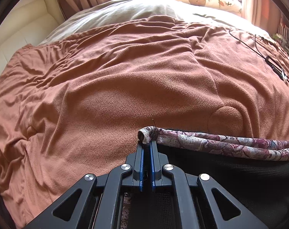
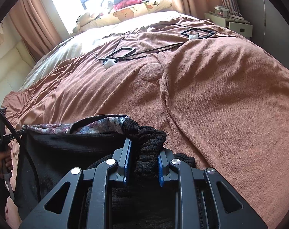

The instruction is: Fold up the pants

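Jaws of the left gripper (image 1: pixel 148 143) are nearly closed, pinching the rolled, flower-patterned waistband (image 1: pixel 220 142) at its left end. From that pinch the waistband runs off to the right, doubled in two bands, above the black cloth of the pants (image 1: pixel 230 181), which fills the near right of the left wrist view.

Jaws of the right gripper (image 2: pixel 144 148) stand partly open, with a bunched wad of black knit between the blue pads (image 2: pixel 128 158); the wad seems pressed on both sides, though the tips are partly hidden, so the grip is probably firm rather than certainly so. Left of that wad, the pants (image 2: pixel 68 148) hang as a black sheet stretched toward the far-left corner, the patterned lining showing along the top edge.

At the left edge of the right wrist view, a hand (image 2: pixel 1 162) holds the other gripper's handle.

Beneath everything lies a brown blanket (image 1: pixel 106 85), rumpled. Far on it, black cables (image 2: pixel 125 54) with small white plugs lie in loops. Beyond are pillows (image 2: pixel 125 13) under a bright window, and a white nightstand (image 2: pixel 232 23) at far right.
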Demonstrator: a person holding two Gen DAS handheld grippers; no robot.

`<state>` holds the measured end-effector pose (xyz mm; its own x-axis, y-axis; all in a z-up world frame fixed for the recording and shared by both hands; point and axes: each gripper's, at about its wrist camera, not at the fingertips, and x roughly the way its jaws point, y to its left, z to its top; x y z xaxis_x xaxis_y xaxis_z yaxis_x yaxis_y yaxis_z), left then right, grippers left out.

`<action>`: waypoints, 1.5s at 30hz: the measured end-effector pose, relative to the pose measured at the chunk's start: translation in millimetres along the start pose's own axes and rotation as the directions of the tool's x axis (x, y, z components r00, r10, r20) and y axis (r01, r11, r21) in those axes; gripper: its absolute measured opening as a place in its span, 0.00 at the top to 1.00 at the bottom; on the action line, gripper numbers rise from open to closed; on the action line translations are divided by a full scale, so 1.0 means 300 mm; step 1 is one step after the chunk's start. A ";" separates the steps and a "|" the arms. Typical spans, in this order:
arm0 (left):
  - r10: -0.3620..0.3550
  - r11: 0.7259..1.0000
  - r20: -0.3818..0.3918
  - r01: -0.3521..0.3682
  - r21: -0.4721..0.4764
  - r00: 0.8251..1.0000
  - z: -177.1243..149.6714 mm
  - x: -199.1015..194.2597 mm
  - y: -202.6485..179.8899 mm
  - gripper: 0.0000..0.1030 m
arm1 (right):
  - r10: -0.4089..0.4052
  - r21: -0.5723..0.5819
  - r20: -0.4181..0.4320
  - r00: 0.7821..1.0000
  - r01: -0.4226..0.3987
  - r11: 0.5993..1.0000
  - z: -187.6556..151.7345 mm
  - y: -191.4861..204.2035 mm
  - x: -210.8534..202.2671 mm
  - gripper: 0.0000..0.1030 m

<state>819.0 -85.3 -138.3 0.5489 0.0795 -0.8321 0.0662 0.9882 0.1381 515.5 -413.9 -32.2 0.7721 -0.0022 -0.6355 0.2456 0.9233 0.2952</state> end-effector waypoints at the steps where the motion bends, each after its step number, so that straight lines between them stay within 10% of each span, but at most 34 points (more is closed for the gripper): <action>1: 0.003 1.000 -0.003 -0.003 -0.001 1.000 0.001 0.007 -0.002 0.94 | -0.004 -0.001 -0.001 1.000 0.004 1.000 -0.001 -0.001 0.008 0.81; 8: 0.050 0.998 -0.077 -0.047 0.051 0.996 0.001 0.054 -0.035 0.84 | -0.027 0.004 -0.019 0.999 0.027 1.000 -0.002 -0.002 0.055 0.77; 14: 0.022 1.000 -0.040 -0.022 0.014 0.999 0.002 -0.080 0.018 0.41 | 0.003 0.016 -0.003 1.000 -0.003 1.000 0.005 0.018 -0.038 0.33; 45: -0.097 0.990 -0.008 0.096 -0.102 0.995 -0.495 -0.664 0.254 0.40 | 0.200 0.242 0.044 0.979 -0.205 0.949 -0.377 -0.172 -0.466 0.33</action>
<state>590.9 -6.3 -41.9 0.5330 -0.0157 -0.8460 0.0328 0.9995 0.0021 328.7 -417.9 -39.2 0.8309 0.1653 -0.5313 0.2167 0.7834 0.5825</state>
